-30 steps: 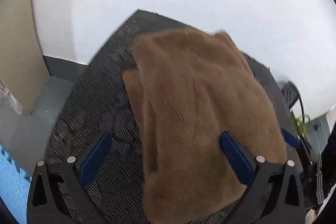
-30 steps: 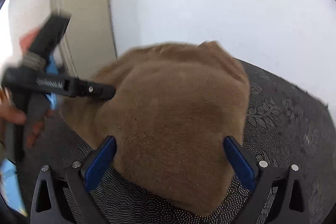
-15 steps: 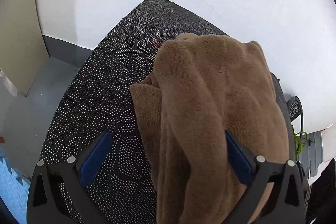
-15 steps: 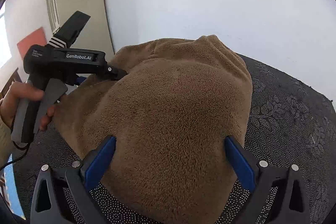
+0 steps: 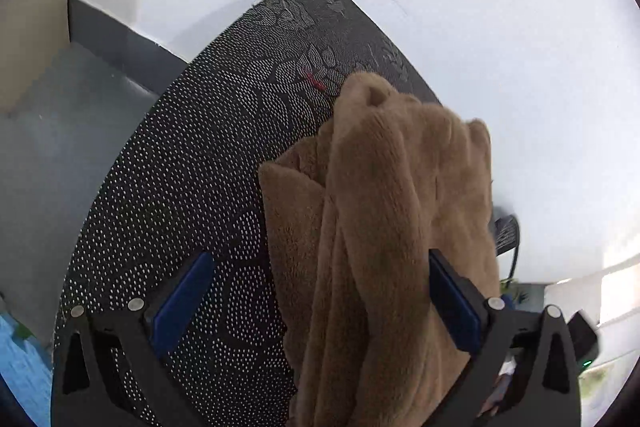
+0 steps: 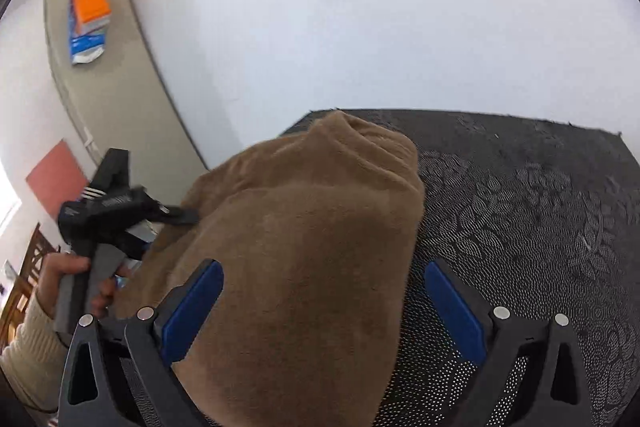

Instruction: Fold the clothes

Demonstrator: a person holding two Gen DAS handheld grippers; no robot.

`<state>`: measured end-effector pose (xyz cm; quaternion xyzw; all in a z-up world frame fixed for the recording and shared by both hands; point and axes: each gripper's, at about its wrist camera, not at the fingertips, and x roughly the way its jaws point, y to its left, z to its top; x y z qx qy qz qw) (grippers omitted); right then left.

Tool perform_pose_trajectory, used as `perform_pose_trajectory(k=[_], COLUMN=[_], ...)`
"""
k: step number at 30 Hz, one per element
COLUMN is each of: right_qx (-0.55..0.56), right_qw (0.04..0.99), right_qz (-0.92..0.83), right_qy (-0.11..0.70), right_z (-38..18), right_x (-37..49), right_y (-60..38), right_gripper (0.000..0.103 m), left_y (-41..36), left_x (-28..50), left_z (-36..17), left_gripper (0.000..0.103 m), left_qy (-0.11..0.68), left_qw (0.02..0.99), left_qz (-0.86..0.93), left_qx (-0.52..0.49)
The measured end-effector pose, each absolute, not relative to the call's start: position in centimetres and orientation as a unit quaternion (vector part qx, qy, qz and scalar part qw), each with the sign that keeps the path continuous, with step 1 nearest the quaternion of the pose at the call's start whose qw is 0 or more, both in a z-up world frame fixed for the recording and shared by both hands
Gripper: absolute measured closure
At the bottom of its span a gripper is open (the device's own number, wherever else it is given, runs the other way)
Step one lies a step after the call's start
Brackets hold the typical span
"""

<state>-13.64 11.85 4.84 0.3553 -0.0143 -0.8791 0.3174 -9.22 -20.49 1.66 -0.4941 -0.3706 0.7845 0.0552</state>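
A brown fleece garment [image 5: 380, 207] lies bunched in thick folds on the black dotted tablecloth [image 5: 192, 167]. My left gripper [image 5: 316, 301] is open. The cloth runs between its fingers and lies against the right blue pad [image 5: 452, 303]. In the right wrist view the garment [image 6: 304, 239] is a rounded heap on the tablecloth [image 6: 520, 207]. My right gripper [image 6: 324, 307] is open, with the heap filling the left half of the gap. The left gripper [image 6: 120, 211], held by a hand [image 6: 60, 267], touches the heap's left edge with its tip.
A white wall stands close behind the table's far edge [image 6: 460, 113]. At the left are a beige panel with orange and blue papers [image 6: 90, 15], grey floor [image 5: 60, 131] and a blue foam mat [image 5: 20, 367]. A black chair back [image 5: 506, 231] shows at the right.
The garment went from a flatter spread to a bunched heap and now sits further right in the left wrist view, baring more tablecloth. In the right wrist view the left gripper dropped lower.
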Motion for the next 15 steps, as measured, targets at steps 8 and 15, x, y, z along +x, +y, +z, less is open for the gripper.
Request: perform_pose_trajectory(k=[8, 15], right_qx=[0.359, 0.360], right_qw=[0.313, 0.309], right_qz=[-0.879, -0.880], right_qy=[-0.014, -0.035], right_z=[4.4, 3.9], right_x=[-12.5, -13.0], right_y=[12.3, 12.5], right_gripper=[0.001, 0.001], left_y=[-21.0, -21.0], left_x=[-10.1, -11.3], left_z=[1.3, 0.5], left_gripper=[0.000, 0.000], left_qy=[-0.397, -0.436], left_qw=[0.076, 0.119], left_qz=[0.766, 0.737], left_qx=[-0.499, -0.502])
